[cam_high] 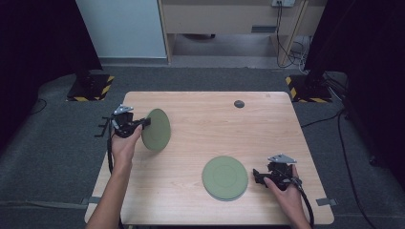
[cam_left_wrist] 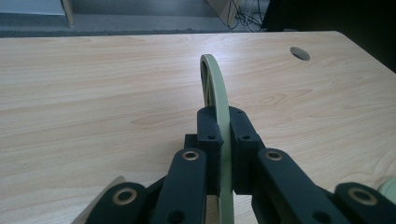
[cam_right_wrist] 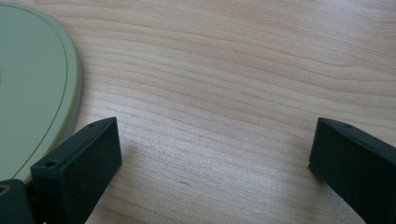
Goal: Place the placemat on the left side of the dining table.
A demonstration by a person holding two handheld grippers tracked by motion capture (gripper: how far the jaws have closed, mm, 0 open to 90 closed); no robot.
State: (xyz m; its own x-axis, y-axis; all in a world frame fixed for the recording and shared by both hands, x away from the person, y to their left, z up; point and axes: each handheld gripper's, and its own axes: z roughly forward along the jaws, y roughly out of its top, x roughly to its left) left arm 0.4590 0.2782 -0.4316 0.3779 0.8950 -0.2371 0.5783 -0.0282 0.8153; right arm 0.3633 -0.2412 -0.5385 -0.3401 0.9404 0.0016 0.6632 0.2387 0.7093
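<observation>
Left gripper (cam_high: 143, 123) clamped on rim of round olive-green plastic plate (cam_high: 156, 129), held on edge above light wooden table (cam_high: 200, 119); stack of matching green plates (cam_high: 225, 178) awaits it, right gripper (cam_high: 258, 174) idle, jaws apart, beside stack.

We wore no sleeves, and our tongs (cam_high: 145, 122) were black with brass-ringed screws, grey three-cornered plates and trailing black cables.

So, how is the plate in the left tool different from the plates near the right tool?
The held plate is lifted and tilted on edge; the stacked plates lie flat on the table. The left tool is clamped on the held plate's rim; the right tool is open beside the stack. All are round and green.
</observation>
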